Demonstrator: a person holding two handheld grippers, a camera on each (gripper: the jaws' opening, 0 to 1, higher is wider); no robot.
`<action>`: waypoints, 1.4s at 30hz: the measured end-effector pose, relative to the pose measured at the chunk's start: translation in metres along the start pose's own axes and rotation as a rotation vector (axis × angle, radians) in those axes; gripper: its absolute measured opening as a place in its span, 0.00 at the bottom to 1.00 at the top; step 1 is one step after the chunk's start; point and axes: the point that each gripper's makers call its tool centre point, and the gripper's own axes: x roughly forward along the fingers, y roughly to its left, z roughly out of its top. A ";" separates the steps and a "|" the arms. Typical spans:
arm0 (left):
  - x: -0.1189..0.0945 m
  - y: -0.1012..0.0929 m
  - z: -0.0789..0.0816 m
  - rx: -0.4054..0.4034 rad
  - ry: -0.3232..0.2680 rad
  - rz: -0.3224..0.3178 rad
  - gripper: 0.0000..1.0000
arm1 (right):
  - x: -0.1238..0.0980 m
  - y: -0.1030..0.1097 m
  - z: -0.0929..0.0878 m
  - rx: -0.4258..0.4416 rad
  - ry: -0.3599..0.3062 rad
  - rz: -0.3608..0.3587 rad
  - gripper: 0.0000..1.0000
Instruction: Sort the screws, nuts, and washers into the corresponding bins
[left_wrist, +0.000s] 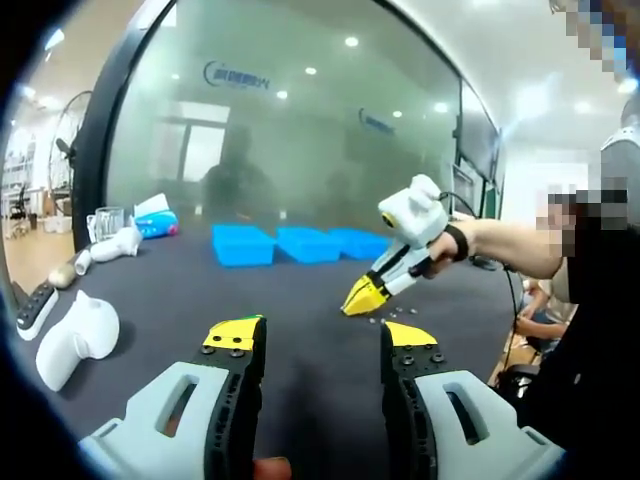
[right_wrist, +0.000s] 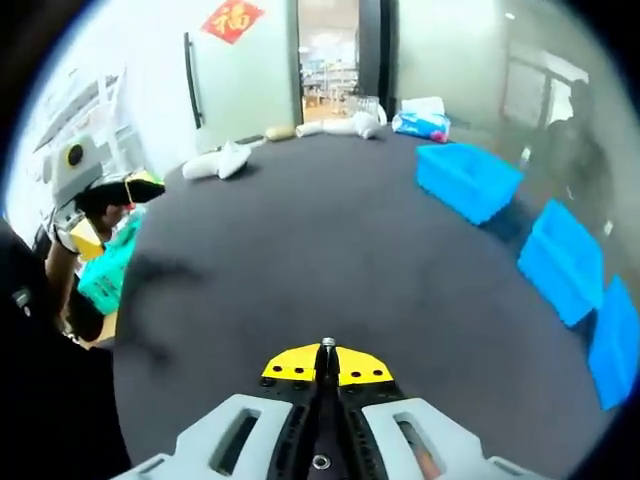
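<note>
My right gripper (right_wrist: 326, 358) is shut, and a small silver part (right_wrist: 327, 343) pokes out between its yellow tips; I cannot tell which kind it is. In the left gripper view that right gripper (left_wrist: 361, 298) comes in from the right in a person's hand, tips low over the dark table (left_wrist: 300, 300), beside a few tiny loose parts (left_wrist: 392, 318). Three blue bins (left_wrist: 243, 245) (left_wrist: 308, 244) (left_wrist: 360, 242) stand in a row behind it. They also line the right side of the right gripper view (right_wrist: 467, 180) (right_wrist: 563, 258) (right_wrist: 615, 340). My left gripper (left_wrist: 322, 338) is open with nothing between its jaws.
On the table's left lie white objects (left_wrist: 75, 335), a dark remote-like piece (left_wrist: 35, 308) and a tissue pack (left_wrist: 155, 218). A glass wall (left_wrist: 300, 120) backs the table. White items (right_wrist: 220, 160) lie at the far edge by a doorway (right_wrist: 328, 50). The left gripper (right_wrist: 85, 238) shows at the left.
</note>
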 end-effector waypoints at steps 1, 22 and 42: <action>0.000 0.000 0.001 0.001 -0.001 0.000 0.45 | -0.004 -0.001 0.001 0.013 -0.017 -0.001 0.01; 0.003 -0.005 0.007 0.018 -0.004 -0.004 0.45 | -0.163 -0.012 -0.026 0.081 -0.536 -0.301 0.01; 0.004 -0.008 0.011 0.024 -0.021 -0.010 0.45 | -0.234 -0.036 -0.056 0.200 -0.734 -0.565 0.01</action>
